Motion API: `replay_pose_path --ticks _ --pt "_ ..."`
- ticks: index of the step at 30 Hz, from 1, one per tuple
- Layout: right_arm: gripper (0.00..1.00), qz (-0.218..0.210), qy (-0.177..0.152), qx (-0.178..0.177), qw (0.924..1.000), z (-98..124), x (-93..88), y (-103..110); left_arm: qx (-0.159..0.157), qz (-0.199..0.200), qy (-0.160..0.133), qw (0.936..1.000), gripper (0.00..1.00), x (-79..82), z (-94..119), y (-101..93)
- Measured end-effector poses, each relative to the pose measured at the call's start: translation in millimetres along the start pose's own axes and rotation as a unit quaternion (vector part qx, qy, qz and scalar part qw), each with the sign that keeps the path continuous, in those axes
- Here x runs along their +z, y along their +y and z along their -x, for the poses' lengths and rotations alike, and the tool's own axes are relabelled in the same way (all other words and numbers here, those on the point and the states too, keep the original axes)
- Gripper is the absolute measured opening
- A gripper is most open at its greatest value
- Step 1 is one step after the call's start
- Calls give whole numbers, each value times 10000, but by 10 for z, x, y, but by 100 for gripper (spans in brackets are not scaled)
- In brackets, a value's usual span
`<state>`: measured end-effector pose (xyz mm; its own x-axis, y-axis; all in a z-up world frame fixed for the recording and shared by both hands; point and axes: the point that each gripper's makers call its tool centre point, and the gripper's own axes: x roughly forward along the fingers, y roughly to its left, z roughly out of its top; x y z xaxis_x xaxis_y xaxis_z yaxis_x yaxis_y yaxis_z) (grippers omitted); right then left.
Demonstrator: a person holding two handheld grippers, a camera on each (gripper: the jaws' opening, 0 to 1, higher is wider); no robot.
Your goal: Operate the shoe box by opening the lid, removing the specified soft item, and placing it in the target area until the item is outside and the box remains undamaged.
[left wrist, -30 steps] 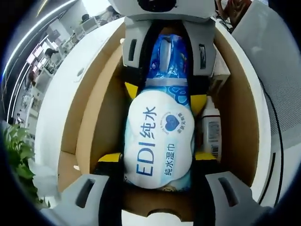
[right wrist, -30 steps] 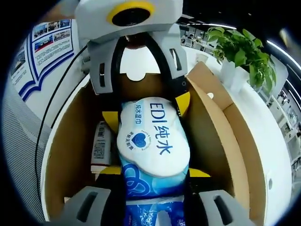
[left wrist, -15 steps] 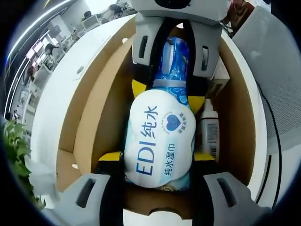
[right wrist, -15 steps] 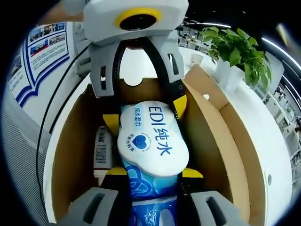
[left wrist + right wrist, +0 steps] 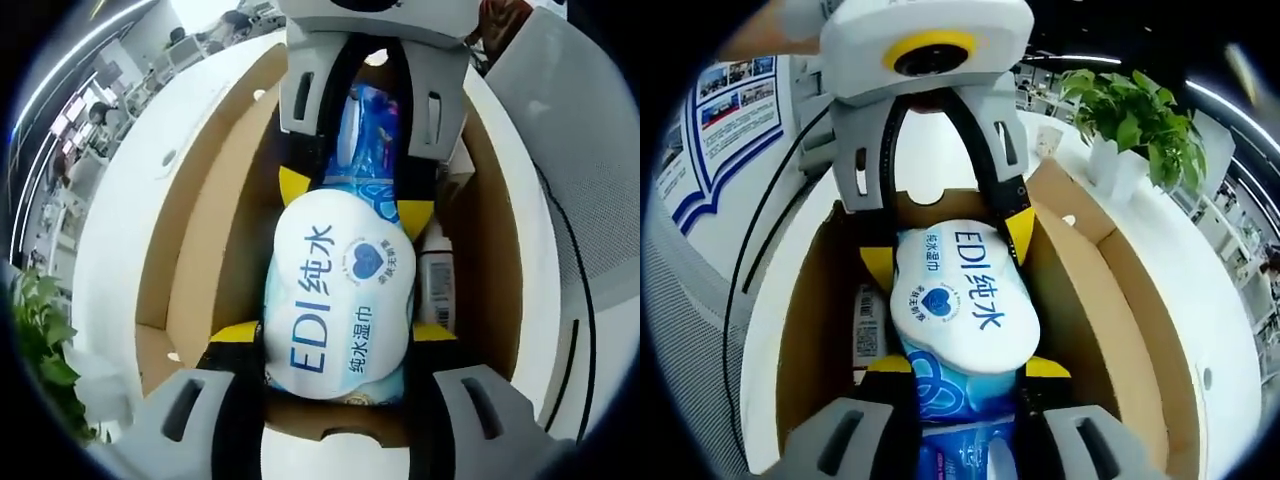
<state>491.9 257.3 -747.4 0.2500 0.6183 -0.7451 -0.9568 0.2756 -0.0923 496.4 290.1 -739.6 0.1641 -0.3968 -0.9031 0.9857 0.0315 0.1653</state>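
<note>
- Your left gripper (image 5: 338, 345) and right gripper (image 5: 965, 375) each pinch one end of the wet-wipes pack (image 5: 338, 300).
- It looks soft and saggy; keep those end grips, lifting level above the open shoe box (image 5: 1110, 290).

An open-plan office: rows of desks (image 5: 75, 130), wall poster (image 5: 735, 100), potted plant (image 5: 1130, 125).

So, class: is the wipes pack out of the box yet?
Not clearly: the pack, held at both ends, sits above the open box.
</note>
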Motion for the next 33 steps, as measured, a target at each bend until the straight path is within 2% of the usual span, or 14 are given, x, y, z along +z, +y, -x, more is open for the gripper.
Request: replay_pose_path --ticks 8,20,33 --pt "28 -49 -55 102 9999 206 164 26 -88 71 -64 9999 53 88 227 -10" --pt "29 -23 -179 4 9998 553 377 53 -57 -55 -42 10000 53 313 584 -21" --pt "29 -34 -302 -84 9995 984 397 -19 -14 -160 -30 9999 53 694 785 -10"
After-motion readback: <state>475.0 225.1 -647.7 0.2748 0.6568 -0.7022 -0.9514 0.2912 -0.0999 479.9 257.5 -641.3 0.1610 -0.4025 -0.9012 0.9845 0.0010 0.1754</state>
